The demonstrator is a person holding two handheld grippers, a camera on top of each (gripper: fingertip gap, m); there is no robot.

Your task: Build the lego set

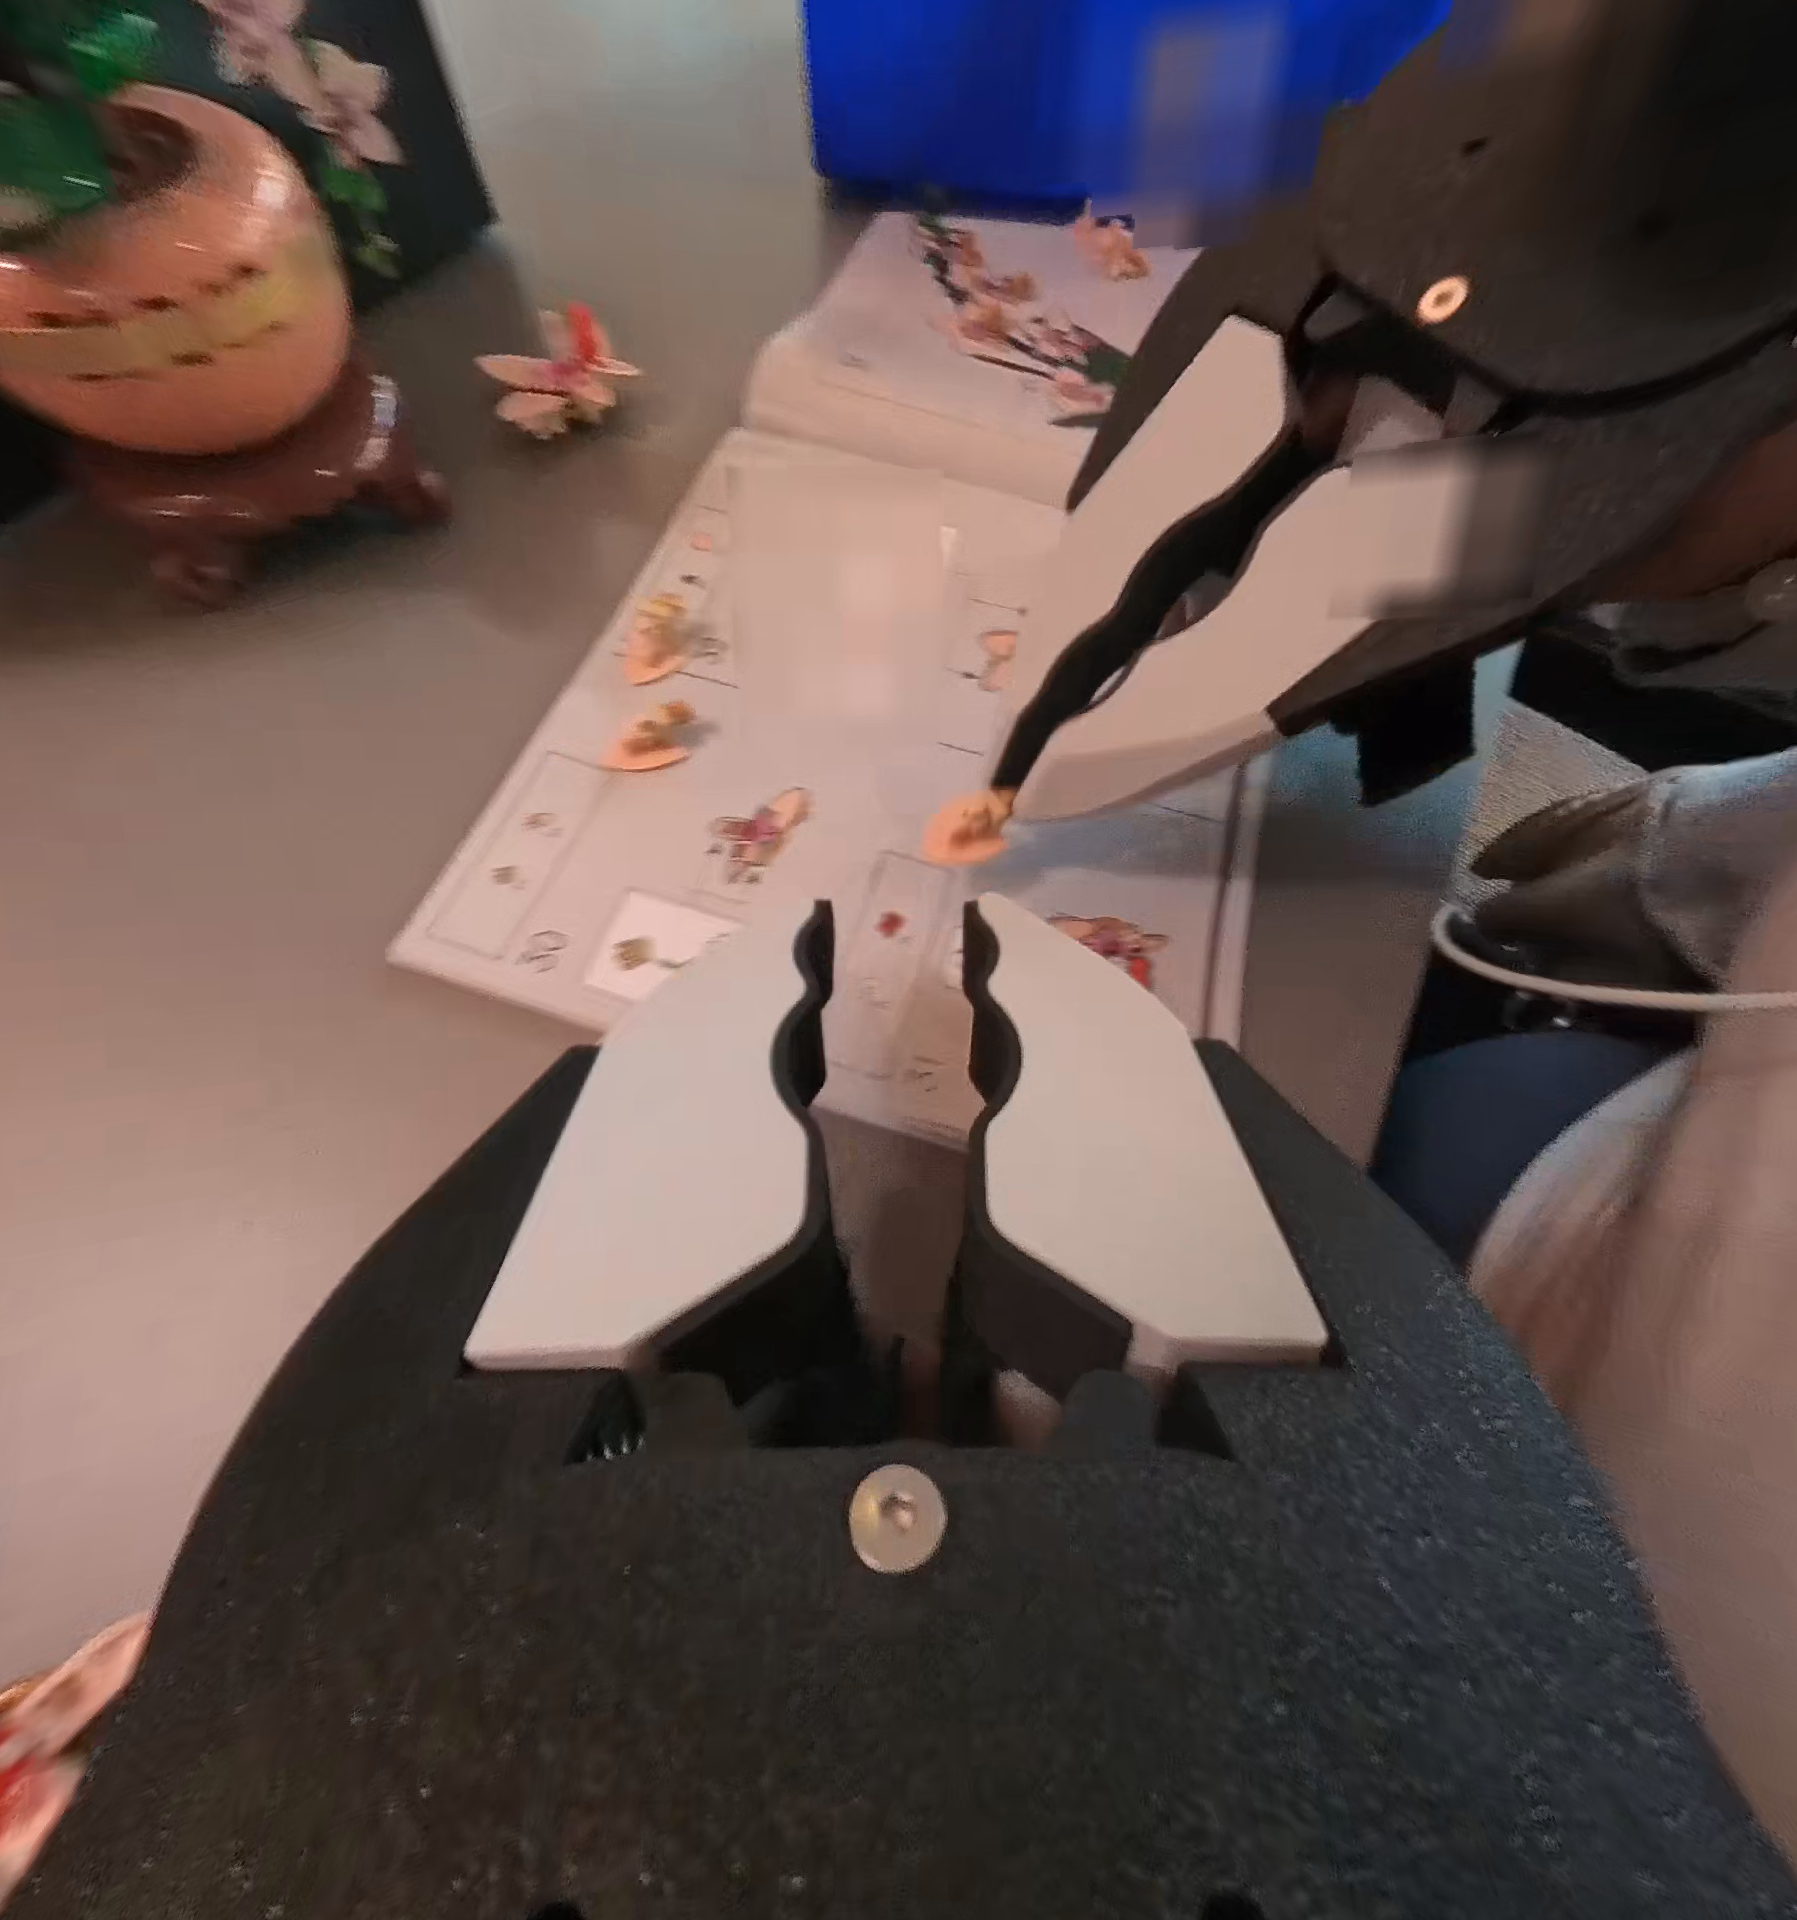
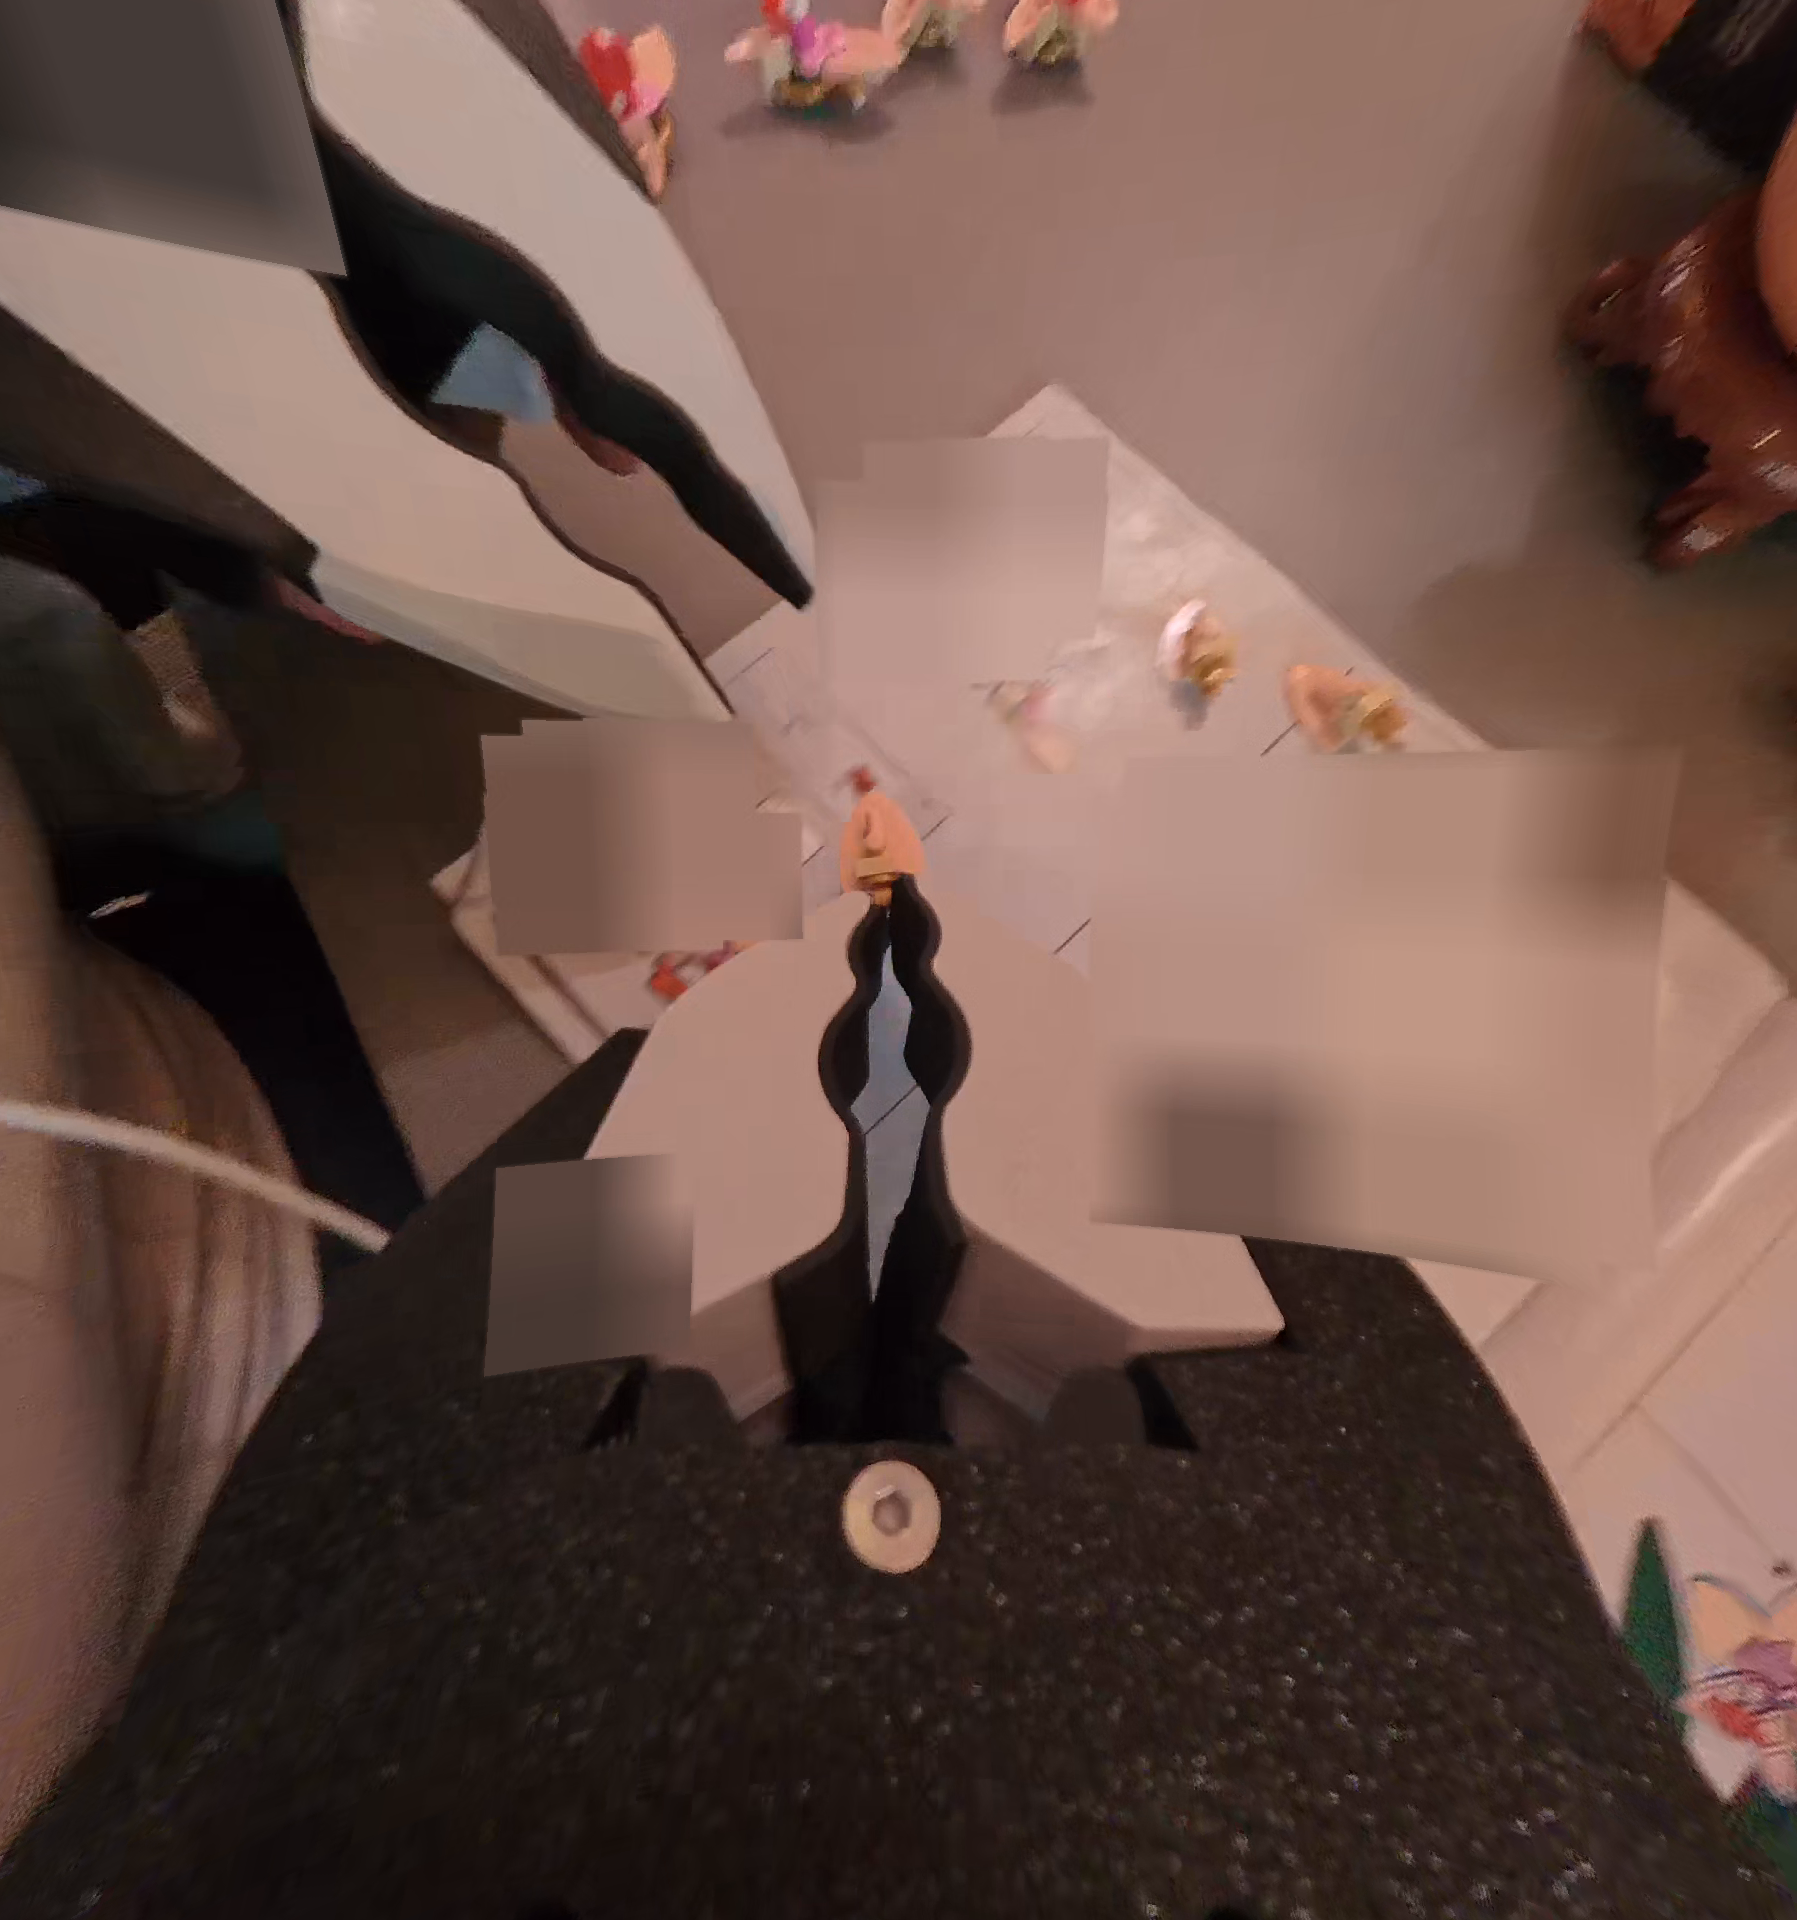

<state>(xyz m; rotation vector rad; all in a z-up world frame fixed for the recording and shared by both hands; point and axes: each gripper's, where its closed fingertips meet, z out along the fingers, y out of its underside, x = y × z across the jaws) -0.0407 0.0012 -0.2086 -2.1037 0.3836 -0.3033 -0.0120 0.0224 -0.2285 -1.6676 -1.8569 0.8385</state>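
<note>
My right gripper (image 2: 878,902) is shut on a small peach petal piece (image 2: 876,847) with a gold stud, held just above the open instruction booklet (image 1: 852,623). The same piece (image 1: 967,828) shows in the left wrist view at the right gripper's tip (image 1: 1008,800). My left gripper (image 1: 899,914) is open and empty, a short way in front of that piece, over the booklet's near edge. It shows large at the upper left of the right wrist view (image 2: 769,644). Two loose petal assemblies (image 1: 655,740) lie on the booklet's left page.
A pink vase on a brown stand (image 1: 177,343) stands at the back left of the grey table (image 1: 198,831). A built pink flower (image 1: 561,369) lies beside it. A blue bin (image 1: 1029,94) is behind the booklet. More flower builds (image 2: 821,52) lie on the table. A person's sleeve (image 1: 1704,1143) is at right. Left tips to right tips: about 5 cm. Left tips and right tips are each some 20 cm from the built pink flower (image 1: 561,369).
</note>
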